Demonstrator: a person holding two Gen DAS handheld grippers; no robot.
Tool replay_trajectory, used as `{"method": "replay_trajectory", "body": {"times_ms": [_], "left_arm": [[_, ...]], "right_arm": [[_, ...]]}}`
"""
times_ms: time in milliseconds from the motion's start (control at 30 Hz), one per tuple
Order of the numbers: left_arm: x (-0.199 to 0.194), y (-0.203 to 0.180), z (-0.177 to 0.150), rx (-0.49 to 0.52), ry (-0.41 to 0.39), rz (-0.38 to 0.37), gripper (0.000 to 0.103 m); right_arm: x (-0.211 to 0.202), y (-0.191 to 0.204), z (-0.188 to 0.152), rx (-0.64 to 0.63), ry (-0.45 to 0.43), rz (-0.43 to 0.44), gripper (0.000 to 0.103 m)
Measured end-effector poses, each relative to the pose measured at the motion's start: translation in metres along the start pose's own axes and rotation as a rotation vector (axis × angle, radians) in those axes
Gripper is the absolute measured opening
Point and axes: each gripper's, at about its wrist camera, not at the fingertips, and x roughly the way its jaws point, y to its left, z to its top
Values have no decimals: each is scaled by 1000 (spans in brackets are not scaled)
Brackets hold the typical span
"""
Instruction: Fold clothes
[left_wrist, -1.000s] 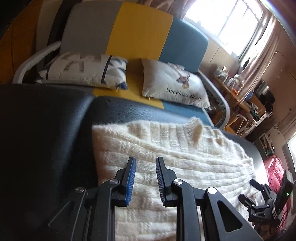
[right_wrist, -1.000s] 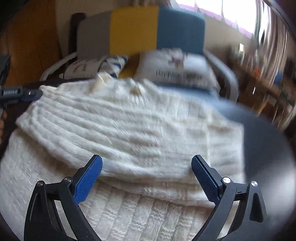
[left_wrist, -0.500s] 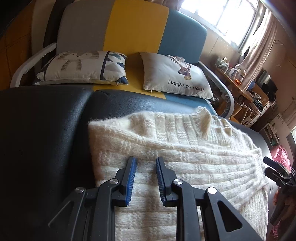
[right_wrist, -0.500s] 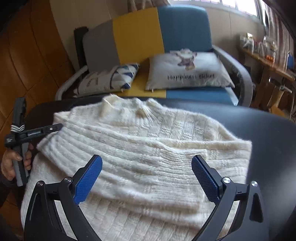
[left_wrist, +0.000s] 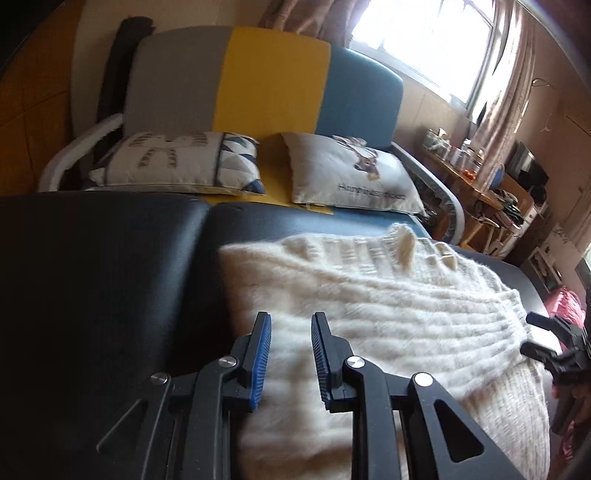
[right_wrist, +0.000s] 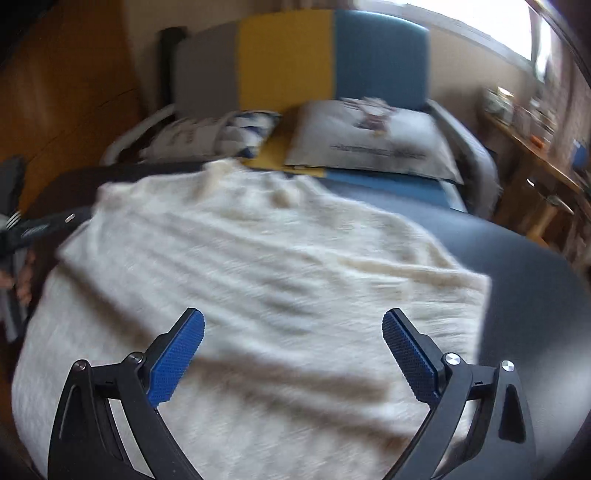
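Both the left hand-held gripper (left_wrist: 290, 354), narrowly parted, and right hand-held gripper (right_wrist: 293, 354), wide, hover empty above the sweater (right_wrist: 258, 266).

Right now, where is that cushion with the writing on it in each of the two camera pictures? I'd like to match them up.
Left wrist view: the printed cushion lies upper centre-right, on the sofa seat beyond the cream sweater.
Right wrist view: the printed cushion lies upper centre-right, blurred, beyond the sweater.
Shared landmark: the yellow panel of the sofa back, left of and behind the cushion in both.
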Motion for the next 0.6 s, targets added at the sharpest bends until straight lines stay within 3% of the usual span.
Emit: {"method": "replay_trajectory", "body": {"times_ms": [133, 367, 500, 600], "left_arm": [[-7, 16, 1, -35, 7, 5, 22], [5, 2, 38, -26, -2, -76, 22], [39, -8, 47, -4, 75, -27, 22], [64, -5, 42, 16, 141, 21, 22]], "right_arm": [[22, 8, -9, -11, 62, -7, 99], [15, 10, -1, 9, 26, 5, 100], [14, 8, 14, 20, 1, 17, 100], [36, -2, 18, 45, 62, -25, 100]]}}
